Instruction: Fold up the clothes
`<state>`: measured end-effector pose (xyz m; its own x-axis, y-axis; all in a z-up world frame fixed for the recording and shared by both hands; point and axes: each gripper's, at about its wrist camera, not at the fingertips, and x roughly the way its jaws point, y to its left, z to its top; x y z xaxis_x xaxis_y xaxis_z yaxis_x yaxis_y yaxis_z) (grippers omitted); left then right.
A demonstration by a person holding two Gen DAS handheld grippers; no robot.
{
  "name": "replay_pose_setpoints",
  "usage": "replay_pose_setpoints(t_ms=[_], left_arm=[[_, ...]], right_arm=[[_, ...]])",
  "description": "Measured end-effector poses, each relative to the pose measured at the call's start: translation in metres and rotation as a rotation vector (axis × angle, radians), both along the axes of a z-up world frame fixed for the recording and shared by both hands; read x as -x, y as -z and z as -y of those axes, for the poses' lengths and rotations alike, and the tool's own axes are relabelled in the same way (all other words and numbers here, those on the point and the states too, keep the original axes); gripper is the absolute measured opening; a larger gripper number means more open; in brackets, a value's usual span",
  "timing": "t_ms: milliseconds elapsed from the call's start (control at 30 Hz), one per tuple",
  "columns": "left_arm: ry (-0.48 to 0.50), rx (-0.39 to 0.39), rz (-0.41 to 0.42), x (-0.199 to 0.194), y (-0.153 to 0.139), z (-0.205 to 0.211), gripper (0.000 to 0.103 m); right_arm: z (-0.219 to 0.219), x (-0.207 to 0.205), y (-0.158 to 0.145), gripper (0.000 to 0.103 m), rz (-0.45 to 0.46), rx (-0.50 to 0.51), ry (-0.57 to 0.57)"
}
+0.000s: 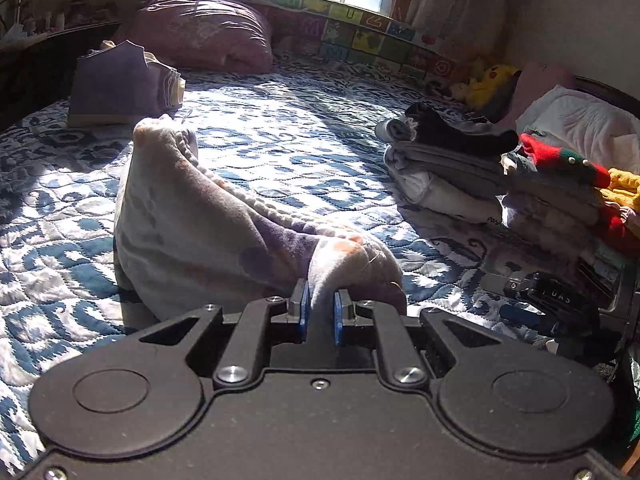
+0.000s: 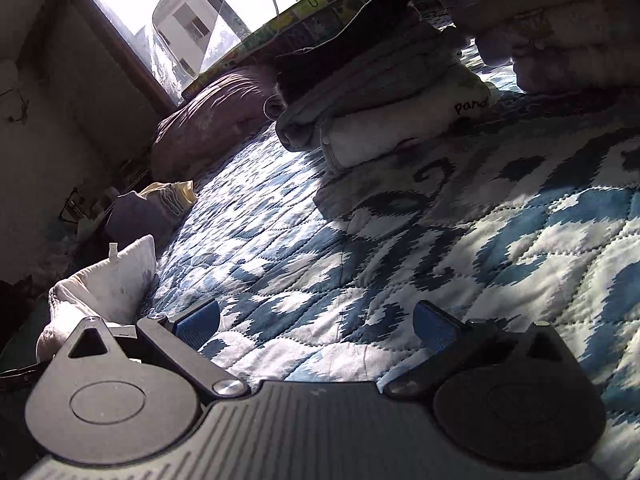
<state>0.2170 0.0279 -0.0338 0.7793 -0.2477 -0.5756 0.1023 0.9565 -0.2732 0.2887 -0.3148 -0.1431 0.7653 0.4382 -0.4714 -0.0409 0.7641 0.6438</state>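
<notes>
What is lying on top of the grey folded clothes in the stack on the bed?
A black garment lies on top of the grey folded clothes, with a white folded piece beneath them. What lies folded inside the stack is covered.

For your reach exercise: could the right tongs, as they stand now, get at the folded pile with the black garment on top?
Probably yes. The right tongs are open and empty, and only bare quilt lies between them and the folded pile.
</notes>
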Motion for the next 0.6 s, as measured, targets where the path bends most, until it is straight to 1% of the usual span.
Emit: replay_pose_setpoints(t_ms=[33, 100, 200, 300, 333, 367, 400, 433, 533, 600], left_arm=[[0.008, 0.034, -0.005, 0.008, 0.001, 0.011, 0.01], [0.037, 0.1, -0.016, 0.022, 0.001, 0.033, 0.01], [0.118, 0.166, -0.026, 0.04, 0.0, 0.068, 0.01], [0.197, 0.187, -0.05, 0.051, 0.005, 0.097, 0.011], [0.223, 0.182, -0.068, 0.053, 0.007, 0.104, 0.017], [0.243, 0.194, -0.072, 0.057, 0.008, 0.106, 0.023], [0.26, 0.213, -0.068, 0.063, 0.007, 0.105, 0.024], [0.253, 0.23, -0.063, 0.067, 0.006, 0.099, 0.028], [0.195, 0.273, -0.046, 0.079, 0.0, 0.07, 0.049], [0.157, 0.302, -0.035, 0.087, -0.004, 0.052, 0.05]], right_arm=[[0.011, 0.004, 0.002, 0.102, -0.011, -0.029, 0.01], [0.031, 0.016, 0.006, 0.098, -0.021, -0.084, 0.027], [0.052, 0.036, 0.007, 0.097, -0.027, -0.132, 0.033], [0.069, 0.058, 0.007, 0.097, -0.022, -0.149, 0.044], [0.074, 0.063, 0.009, 0.097, -0.025, -0.159, 0.053], [0.079, 0.069, 0.01, 0.096, -0.028, -0.169, 0.062], [0.084, 0.075, 0.012, 0.096, -0.032, -0.18, 0.071], [0.087, 0.082, 0.014, 0.096, -0.038, -0.193, 0.076], [0.093, 0.099, 0.018, 0.094, -0.048, -0.231, 0.076], [0.091, 0.108, 0.018, 0.094, -0.058, -0.253, 0.073]])
